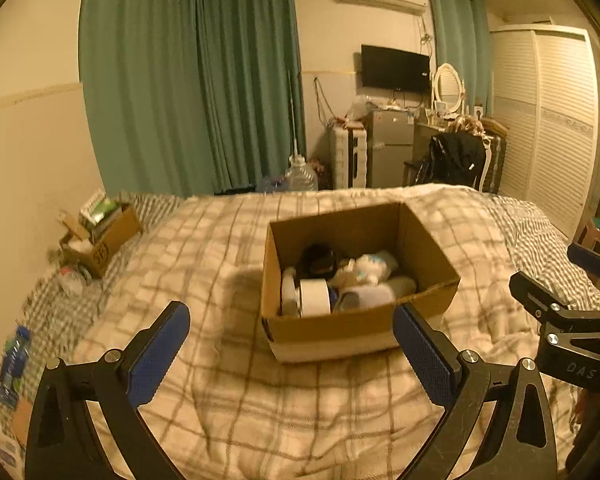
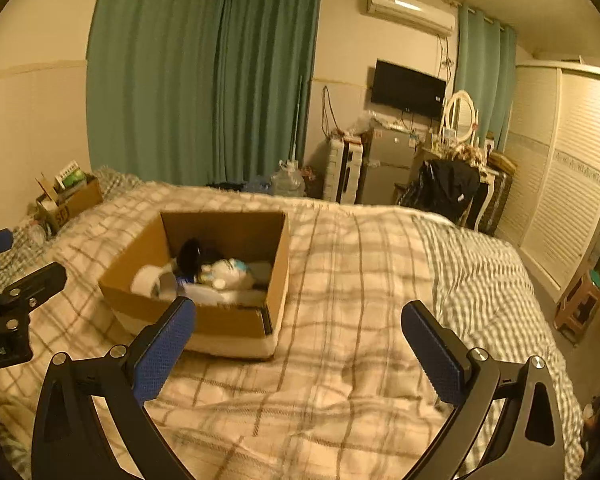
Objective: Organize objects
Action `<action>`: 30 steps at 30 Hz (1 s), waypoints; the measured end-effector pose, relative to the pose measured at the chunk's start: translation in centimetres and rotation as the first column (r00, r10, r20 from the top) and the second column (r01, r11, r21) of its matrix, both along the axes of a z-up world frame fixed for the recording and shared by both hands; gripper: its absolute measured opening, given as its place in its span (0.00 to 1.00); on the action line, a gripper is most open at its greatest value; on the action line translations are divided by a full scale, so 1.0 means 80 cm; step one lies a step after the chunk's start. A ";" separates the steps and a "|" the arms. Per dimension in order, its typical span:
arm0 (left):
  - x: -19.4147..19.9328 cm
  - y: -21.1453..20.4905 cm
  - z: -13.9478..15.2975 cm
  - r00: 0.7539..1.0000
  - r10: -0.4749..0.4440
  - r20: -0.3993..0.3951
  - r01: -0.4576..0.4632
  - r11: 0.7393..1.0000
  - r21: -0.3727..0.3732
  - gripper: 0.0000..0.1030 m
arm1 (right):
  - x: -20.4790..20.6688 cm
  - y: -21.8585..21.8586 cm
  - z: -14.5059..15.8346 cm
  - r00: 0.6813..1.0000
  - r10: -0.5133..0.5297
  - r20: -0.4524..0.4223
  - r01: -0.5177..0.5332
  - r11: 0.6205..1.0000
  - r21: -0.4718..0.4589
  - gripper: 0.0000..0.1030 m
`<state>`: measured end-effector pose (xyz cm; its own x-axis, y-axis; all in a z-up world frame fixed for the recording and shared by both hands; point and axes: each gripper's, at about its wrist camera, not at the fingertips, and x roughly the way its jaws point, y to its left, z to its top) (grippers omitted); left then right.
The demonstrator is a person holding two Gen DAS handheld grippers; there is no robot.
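Note:
An open cardboard box (image 1: 340, 322) stands on the checked blanket of the bed; it also shows in the right wrist view (image 2: 228, 322). Inside lie a white tape roll (image 1: 314, 297), a black object (image 1: 318, 260), a white soft toy (image 1: 370, 266) and other pale items. My left gripper (image 1: 292, 316) is open and empty, just in front of the box. My right gripper (image 2: 299, 316) is open and empty, over the blanket to the right of the box. Each gripper shows at the edge of the other's view.
A second cardboard box (image 1: 102, 240) full of items sits at the bed's far left by the wall. A blue-capped bottle (image 1: 14, 362) lies at the left edge. Beyond the bed stand a water jug (image 1: 300, 176), a fridge (image 1: 390, 148), a chair with dark clothes (image 1: 456, 158) and a wardrobe (image 1: 548, 120).

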<state>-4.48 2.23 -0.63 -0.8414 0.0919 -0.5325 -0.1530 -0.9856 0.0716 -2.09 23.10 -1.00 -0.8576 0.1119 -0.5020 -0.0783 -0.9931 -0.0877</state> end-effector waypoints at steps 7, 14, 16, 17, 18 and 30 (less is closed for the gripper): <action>-0.003 -0.006 -0.018 0.998 0.040 0.048 -0.041 0.999 0.035 1.00 | -0.010 0.000 -0.024 0.999 0.016 0.042 -0.015 1.000 -0.018 1.00; -0.004 -0.002 -0.020 0.998 0.022 0.055 -0.024 0.999 0.030 1.00 | -0.010 -0.007 -0.025 0.999 0.028 0.046 -0.027 1.000 -0.012 1.00; -0.003 0.002 -0.019 0.998 0.013 0.054 -0.014 1.000 0.022 1.00 | -0.010 -0.007 -0.024 0.999 0.028 0.042 -0.028 1.000 -0.015 1.00; -0.003 0.004 -0.018 0.999 0.009 0.050 -0.010 1.000 0.018 1.00 | -0.010 -0.007 -0.024 0.999 0.028 0.039 -0.027 0.999 -0.017 1.00; -0.003 0.006 -0.018 0.999 0.007 0.049 -0.008 1.000 0.014 1.00 | -0.010 -0.007 -0.023 0.999 0.026 0.036 -0.025 1.000 -0.017 1.00; -0.002 0.009 -0.022 0.998 0.017 0.060 -0.017 1.000 -0.007 1.00 | -0.008 -0.007 -0.020 0.999 0.022 0.033 -0.022 1.000 -0.019 1.00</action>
<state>-4.63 2.97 -2.37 -0.8095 0.0742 -0.5824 -0.1402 -0.9877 0.0690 -2.71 22.57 -2.61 -0.8425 0.0834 -0.5322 -0.0538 -0.9960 -0.0710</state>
